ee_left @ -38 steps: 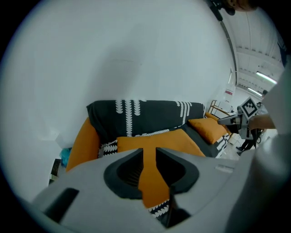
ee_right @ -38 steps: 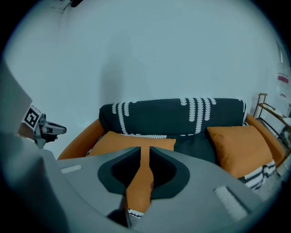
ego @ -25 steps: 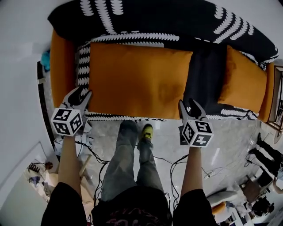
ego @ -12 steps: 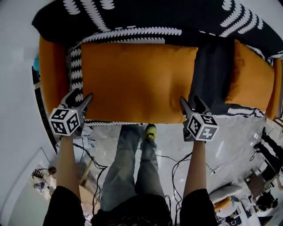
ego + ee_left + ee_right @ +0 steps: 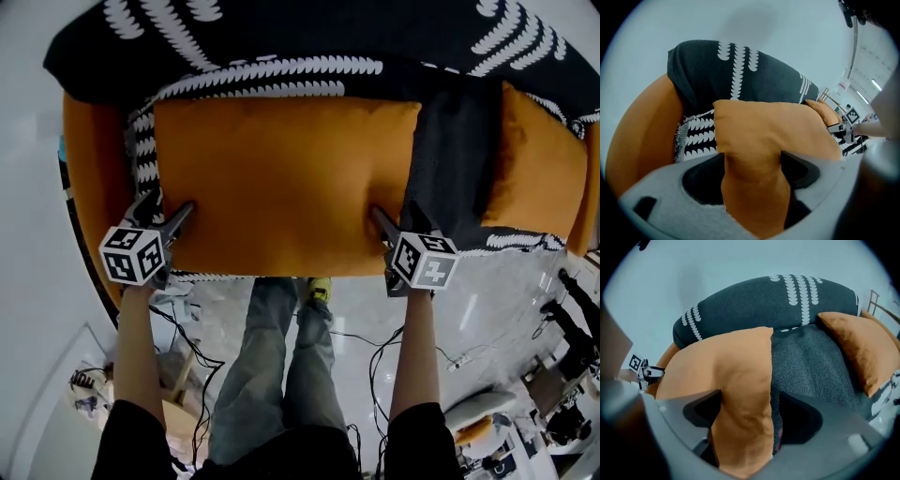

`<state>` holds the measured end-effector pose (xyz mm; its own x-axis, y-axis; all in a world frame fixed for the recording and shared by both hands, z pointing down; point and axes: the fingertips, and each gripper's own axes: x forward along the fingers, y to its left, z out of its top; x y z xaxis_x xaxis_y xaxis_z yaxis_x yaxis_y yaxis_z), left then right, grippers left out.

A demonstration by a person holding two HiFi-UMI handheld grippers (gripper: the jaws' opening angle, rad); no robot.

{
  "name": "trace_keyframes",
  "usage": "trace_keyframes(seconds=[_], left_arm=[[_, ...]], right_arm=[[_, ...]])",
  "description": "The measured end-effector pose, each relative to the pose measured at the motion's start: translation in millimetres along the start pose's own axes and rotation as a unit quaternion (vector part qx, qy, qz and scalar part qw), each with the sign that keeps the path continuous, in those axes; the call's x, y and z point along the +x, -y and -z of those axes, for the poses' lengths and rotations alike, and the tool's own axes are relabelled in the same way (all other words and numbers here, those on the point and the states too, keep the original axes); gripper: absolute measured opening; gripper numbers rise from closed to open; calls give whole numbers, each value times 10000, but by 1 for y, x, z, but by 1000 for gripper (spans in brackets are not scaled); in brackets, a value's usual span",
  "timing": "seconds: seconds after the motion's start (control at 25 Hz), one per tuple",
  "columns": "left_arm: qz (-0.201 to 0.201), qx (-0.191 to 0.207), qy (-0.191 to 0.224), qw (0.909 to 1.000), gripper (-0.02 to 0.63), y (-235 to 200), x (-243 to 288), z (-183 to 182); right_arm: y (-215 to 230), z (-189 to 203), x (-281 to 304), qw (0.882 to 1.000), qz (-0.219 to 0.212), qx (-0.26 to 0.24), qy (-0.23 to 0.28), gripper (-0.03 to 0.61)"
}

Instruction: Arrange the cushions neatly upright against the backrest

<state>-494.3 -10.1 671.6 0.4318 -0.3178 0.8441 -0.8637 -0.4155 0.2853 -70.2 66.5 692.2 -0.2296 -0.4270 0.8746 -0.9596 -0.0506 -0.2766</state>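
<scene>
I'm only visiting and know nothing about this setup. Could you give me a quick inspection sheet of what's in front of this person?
Surface: orange sofa draped with a black throw patterned in white.
Job's things: large orange cushion on the seat, far edge at the backrest; second orange cushion propped at the right end.
Clutter: small items on the floor, too small to identify.
Grippers: left gripper and right gripper each have a near corner of the large cushion between jaws that have just been opening.
Cables: black cables trail across the floor.
Surroundings: pale glossy floor; the person's legs.
</scene>
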Motion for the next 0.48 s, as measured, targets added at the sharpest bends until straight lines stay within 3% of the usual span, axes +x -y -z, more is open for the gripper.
trace_keyframes(seconds=[0.32,0.48], left_arm=[[242,-216,-53,9995,405,-6,18,1],[421,-258,-95,9987,345,-1,23,2]], right_arm=[[-3,2,17,9974,-482,509,-189,391],[-10,0,18,9976,-511,428,-207,332]])
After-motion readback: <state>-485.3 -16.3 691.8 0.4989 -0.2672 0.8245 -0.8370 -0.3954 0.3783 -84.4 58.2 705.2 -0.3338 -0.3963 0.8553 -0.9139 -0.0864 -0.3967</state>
